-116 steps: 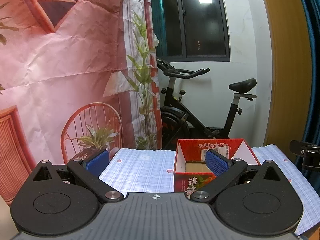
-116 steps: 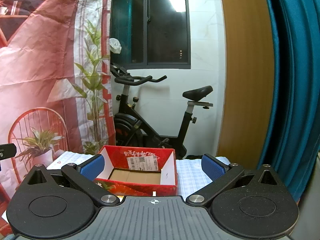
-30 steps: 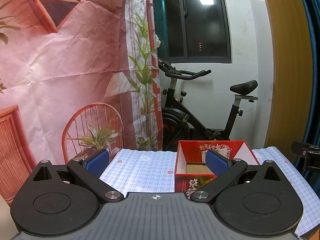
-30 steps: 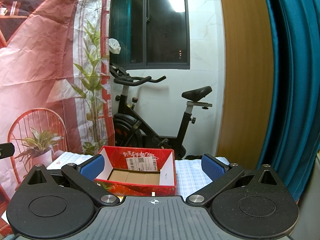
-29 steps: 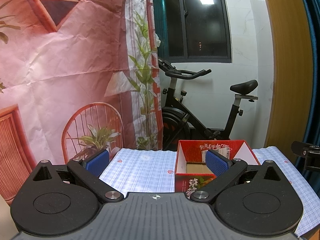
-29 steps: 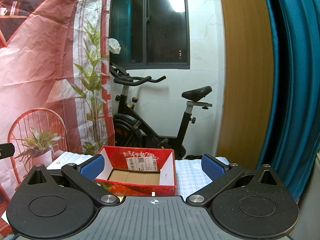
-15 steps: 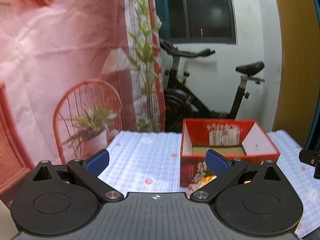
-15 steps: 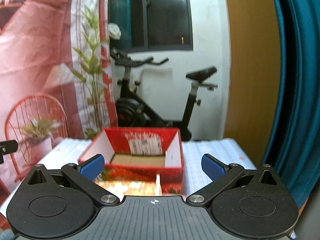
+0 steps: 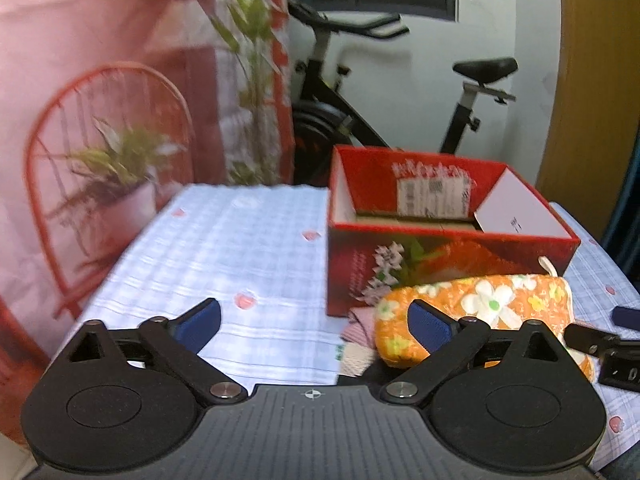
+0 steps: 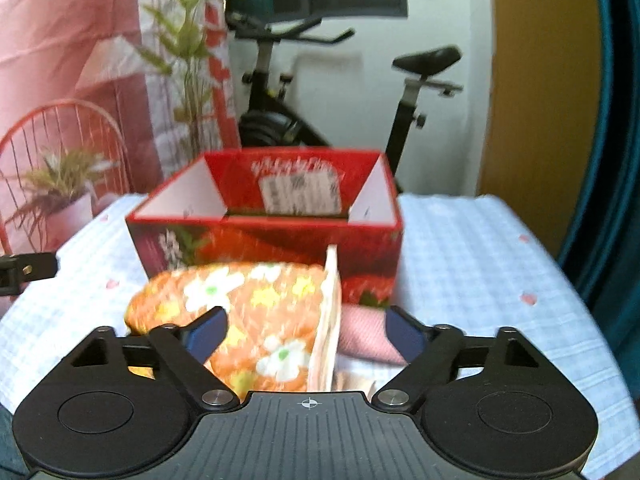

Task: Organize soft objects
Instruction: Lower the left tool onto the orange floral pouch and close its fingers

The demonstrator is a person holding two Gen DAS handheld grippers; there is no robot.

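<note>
An orange flower-print padded cloth point(image 10: 256, 304) lies on the worktop point(image 9: 240, 248) before the open red cardboard box point(image 10: 272, 236), whose white label is blurred, unreadable. Newly in view since a second ago, it sits between the right gripper point(image 10: 306, 332)'s closing jaws, unpressed. The left gripper point(image 9: 316, 322)'s wide jaws are closing, empty.

Left gripper point(image 9: 314, 322) tilts downward, jaws wide and closing, its pads pressing on nothing; right gripper point(image 10: 306, 332) tilts downward likewise, jaws narrower and closing, pads pressing nothing.
</note>
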